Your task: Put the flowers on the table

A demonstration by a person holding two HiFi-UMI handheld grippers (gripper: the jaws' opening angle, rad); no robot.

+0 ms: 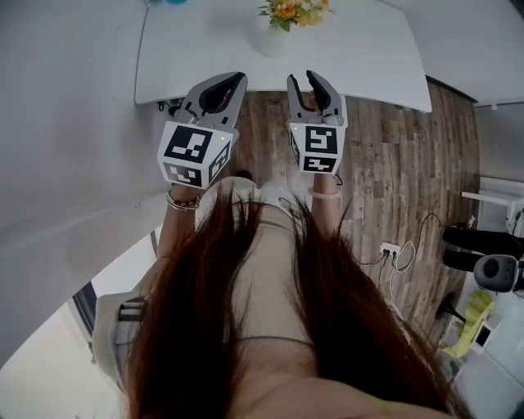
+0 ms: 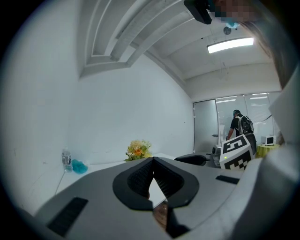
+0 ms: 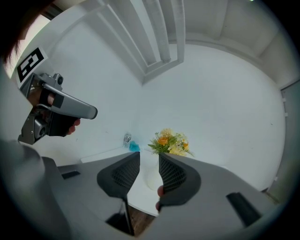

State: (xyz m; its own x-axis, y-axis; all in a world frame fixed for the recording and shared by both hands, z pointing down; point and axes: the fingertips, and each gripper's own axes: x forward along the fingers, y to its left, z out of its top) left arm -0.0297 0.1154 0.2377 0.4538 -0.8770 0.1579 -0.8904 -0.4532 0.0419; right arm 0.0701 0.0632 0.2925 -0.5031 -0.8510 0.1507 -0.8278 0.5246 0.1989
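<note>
A bunch of yellow and orange flowers (image 1: 295, 10) stands in a white vase (image 1: 274, 39) on the white table (image 1: 368, 57), near its middle. Both grippers hang over the wooden floor just short of the table's near edge, pointing at it. My left gripper (image 1: 237, 76) is shut, its tips together with nothing in them. My right gripper (image 1: 301, 75) is open by a narrow gap that holds nothing. In the right gripper view the flowers (image 3: 169, 142) sit straight ahead above the jaws of my right gripper (image 3: 149, 157). In the left gripper view the flowers (image 2: 138, 149) lie just left of my left gripper (image 2: 153, 160).
A small water bottle (image 2: 66, 159) and a teal object (image 2: 79, 166) sit at the table's far left end. A white wall runs along the left. On the floor to the right lie a power strip (image 1: 391, 250) with cables and other equipment. A person (image 2: 239, 125) stands far off.
</note>
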